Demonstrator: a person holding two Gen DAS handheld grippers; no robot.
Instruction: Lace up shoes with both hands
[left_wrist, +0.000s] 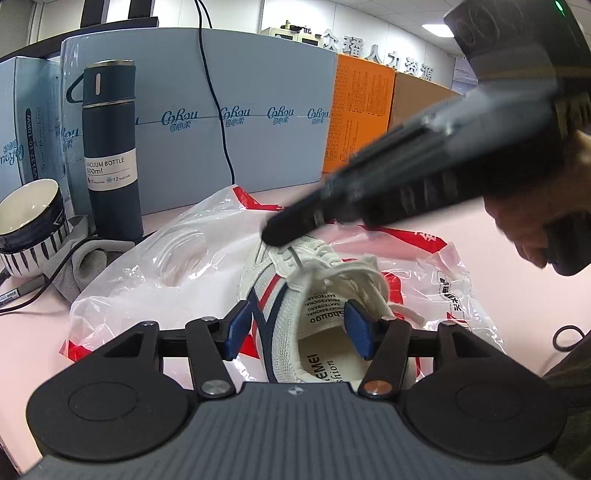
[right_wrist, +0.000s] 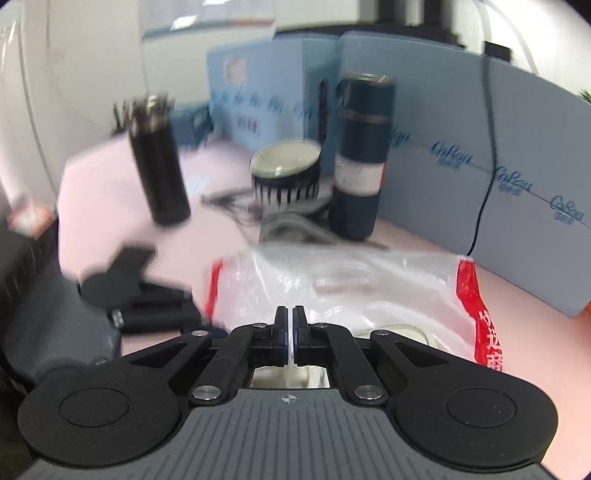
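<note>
- We are looking at a white sneaker (left_wrist: 295, 295) with red and navy stripes, lying on a crinkled plastic bag (left_wrist: 155, 266) on the pink surface (left_wrist: 33, 321), centre of the left-wrist view.
- Our left hand-held gripper (left_wrist: 299, 328) is hanging over the shoe's heel opening at the bottom centre, its blue pads (left_wrist: 238, 328) standing apart on either side of the collar and pressing on nothing.
- Our right hand-held gripper (left_wrist: 273, 236) is reaching in from the upper right, its dark tip meeting the white lace (left_wrist: 295, 258) over the eyelets; in its own view the jaws are closed to a thin slit with something pale in it, most likely the lace.
- We are judging the step as drawing a lace end across the tongue.
- The next move is calling for the left pads to take the free lace end while the right one keeps tension.
</note>
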